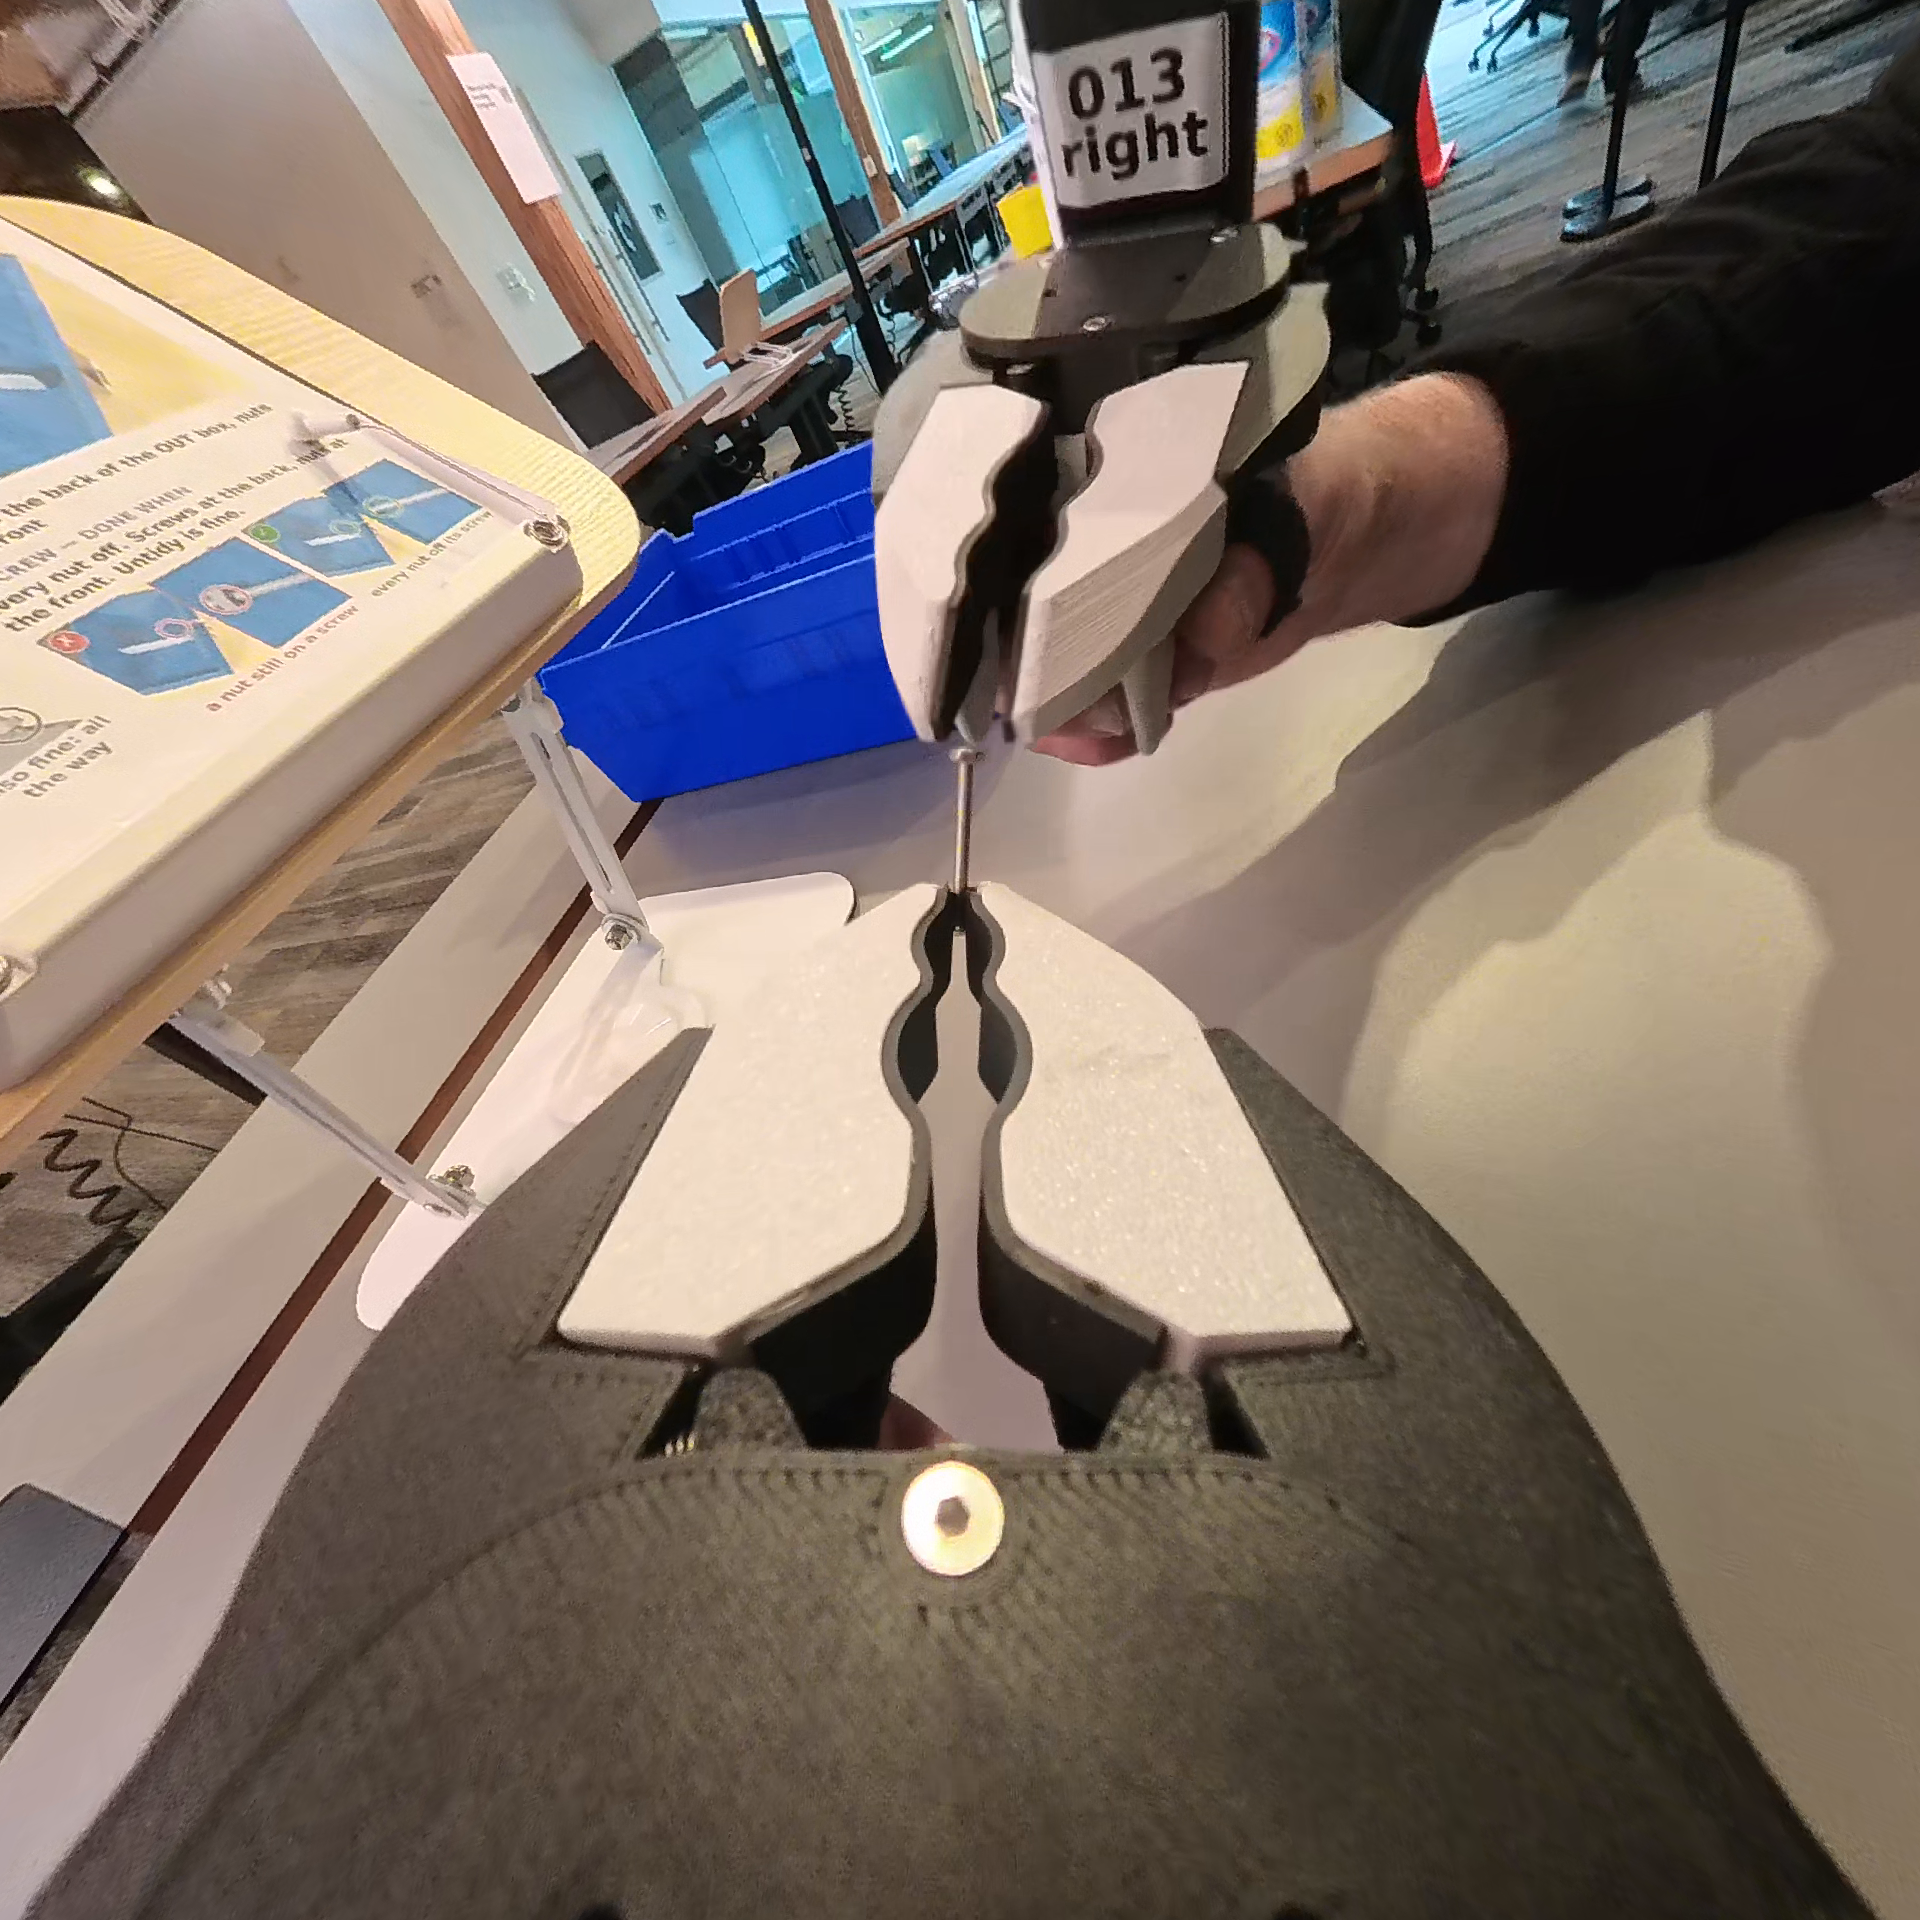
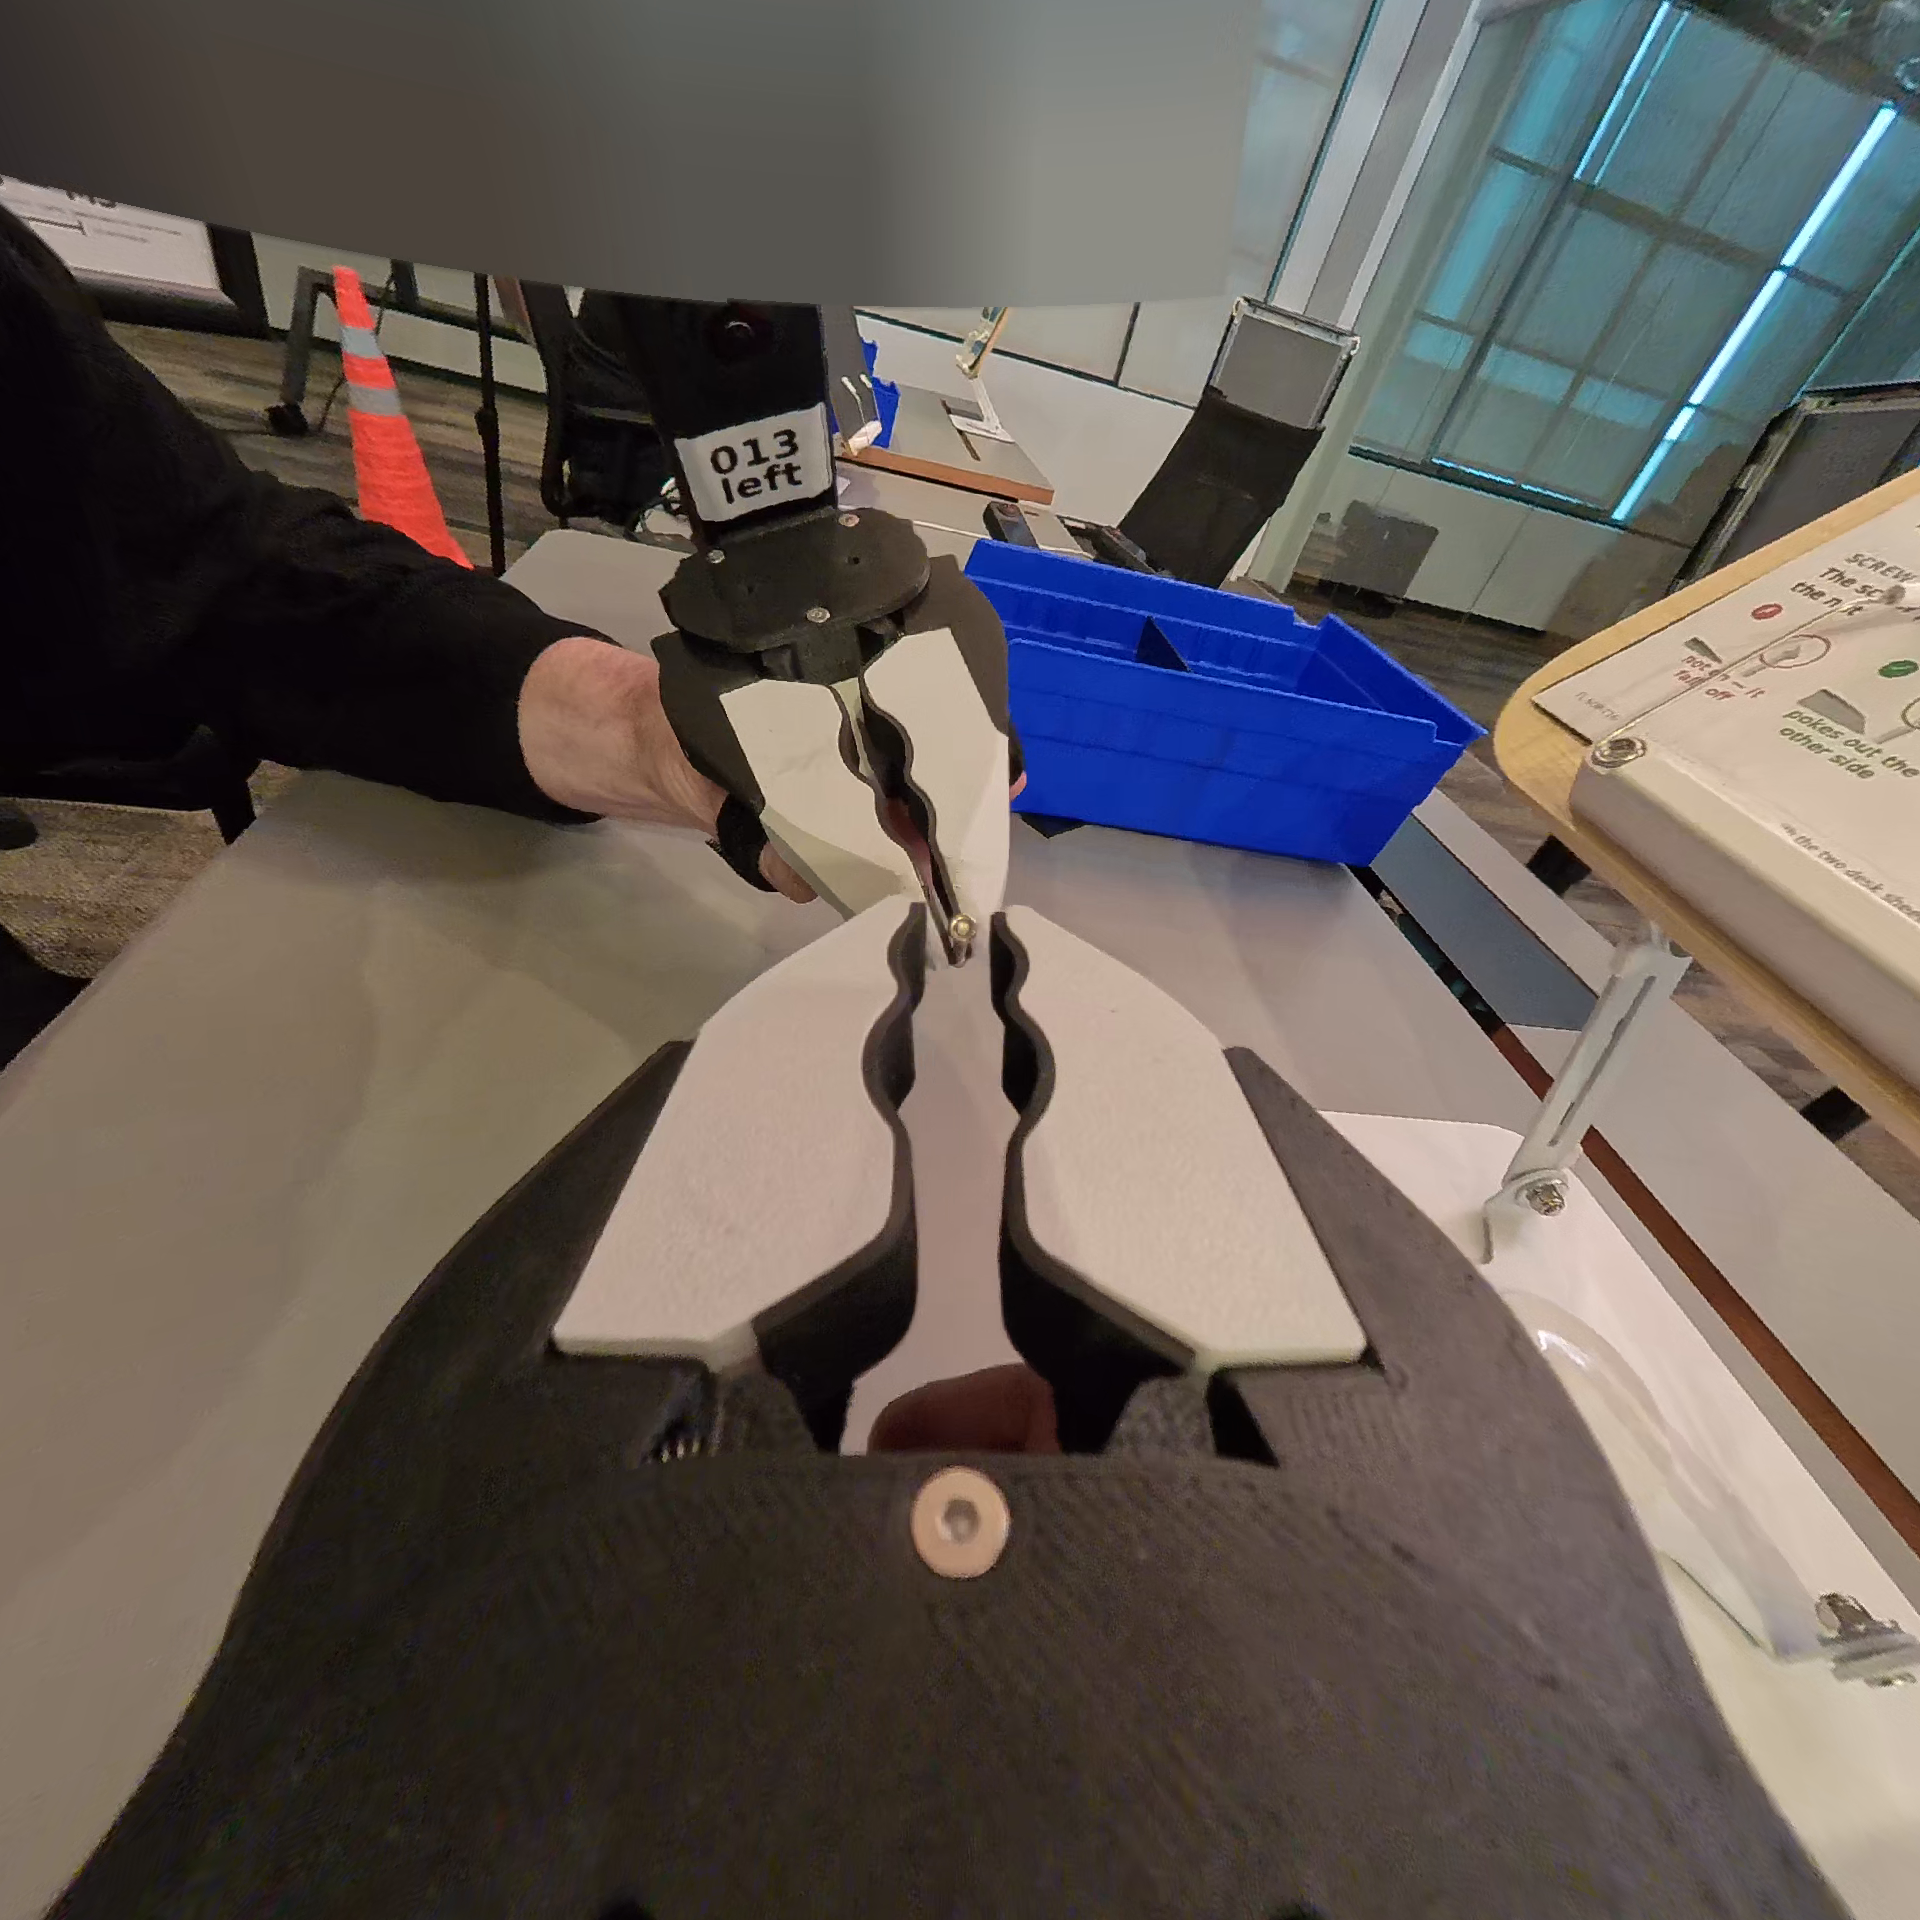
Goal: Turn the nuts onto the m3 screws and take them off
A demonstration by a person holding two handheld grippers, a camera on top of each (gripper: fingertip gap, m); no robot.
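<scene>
My left gripper (image 1: 961, 902) is shut on one end of a thin m3 screw (image 1: 965, 821), which sticks straight out from its tips. A small nut (image 1: 966, 752) sits at the screw's far end. My right gripper (image 1: 977, 727) faces it from above, its tips on either side of that end. In the right wrist view my right gripper (image 2: 958, 920) stands slightly open, with the nut (image 2: 965, 923) in the gap and touching neither finger. The left gripper (image 2: 940, 899) holds the screw there, pointing toward the camera.
A blue bin (image 1: 748, 644) (image 2: 1226, 748) stands on the grey table behind both grippers. An instruction board (image 1: 260, 623) (image 2: 1766, 769) on a white metal stand (image 1: 623, 914) (image 2: 1558, 1174) sits to the side. An orange cone (image 2: 374, 416) stands on the floor beyond.
</scene>
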